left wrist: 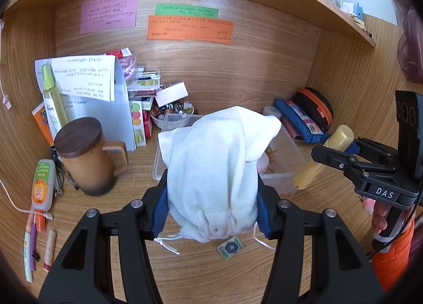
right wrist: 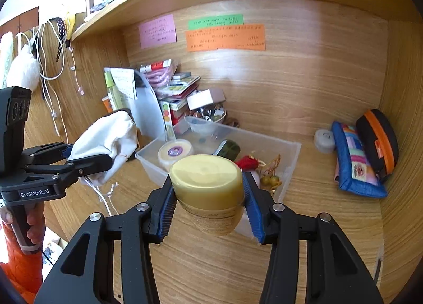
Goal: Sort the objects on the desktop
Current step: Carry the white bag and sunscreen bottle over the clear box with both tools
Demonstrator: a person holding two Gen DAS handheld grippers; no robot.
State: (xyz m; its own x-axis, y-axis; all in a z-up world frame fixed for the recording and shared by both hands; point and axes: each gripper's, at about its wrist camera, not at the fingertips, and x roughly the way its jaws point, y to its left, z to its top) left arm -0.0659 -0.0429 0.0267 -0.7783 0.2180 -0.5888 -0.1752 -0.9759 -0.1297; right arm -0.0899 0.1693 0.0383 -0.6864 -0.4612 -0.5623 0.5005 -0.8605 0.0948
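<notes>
My left gripper [left wrist: 212, 206] is shut on a white drawstring cloth bag [left wrist: 216, 166] and holds it above the desk, in front of a clear plastic bin [left wrist: 280, 171]. In the right wrist view the bag [right wrist: 105, 142] hangs left of the bin [right wrist: 288, 156]. My right gripper [right wrist: 208, 198] is shut on a yellow-capped bottle [right wrist: 208, 185], held just before the bin's near edge. The bottle [left wrist: 322, 156] also shows at the right of the left wrist view. The bin holds a round yellow tub [right wrist: 175, 152], a dark green item and small trinkets.
A brown lidded mug [left wrist: 87, 156], a tube [left wrist: 42, 185] and pens stand at left. Papers, books and a bowl of beads [left wrist: 171, 113] crowd the back. A blue pouch [right wrist: 354, 161] and black-orange case [right wrist: 378, 142] lie at right. A small card [left wrist: 231, 247] lies on the desk.
</notes>
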